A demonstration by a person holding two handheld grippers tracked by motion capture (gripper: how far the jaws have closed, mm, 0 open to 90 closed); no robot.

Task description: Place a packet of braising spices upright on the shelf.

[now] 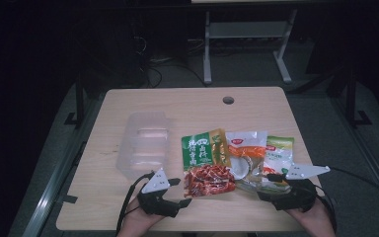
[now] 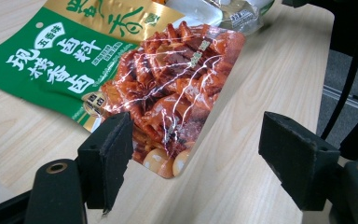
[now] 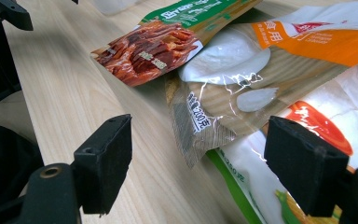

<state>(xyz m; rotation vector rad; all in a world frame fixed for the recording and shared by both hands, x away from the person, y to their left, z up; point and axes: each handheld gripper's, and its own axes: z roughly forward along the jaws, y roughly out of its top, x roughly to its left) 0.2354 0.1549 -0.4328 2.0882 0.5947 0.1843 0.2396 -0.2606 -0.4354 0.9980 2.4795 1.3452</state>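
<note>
Three food packets lie side by side near the table's front. The green packet of red braised food is on the left. An orange-and-white packet is in the middle, and a green-and-white packet is on the right. My left gripper is open low over the table, with the green packet's near corner between its jaws and the pads apart from it. My right gripper is open at the near corners of the middle and right packets.
A clear plastic tray stands left of the packets on the wooden table. A round cable hole is near the far edge. Beyond the table are a grey floor and a white desk frame.
</note>
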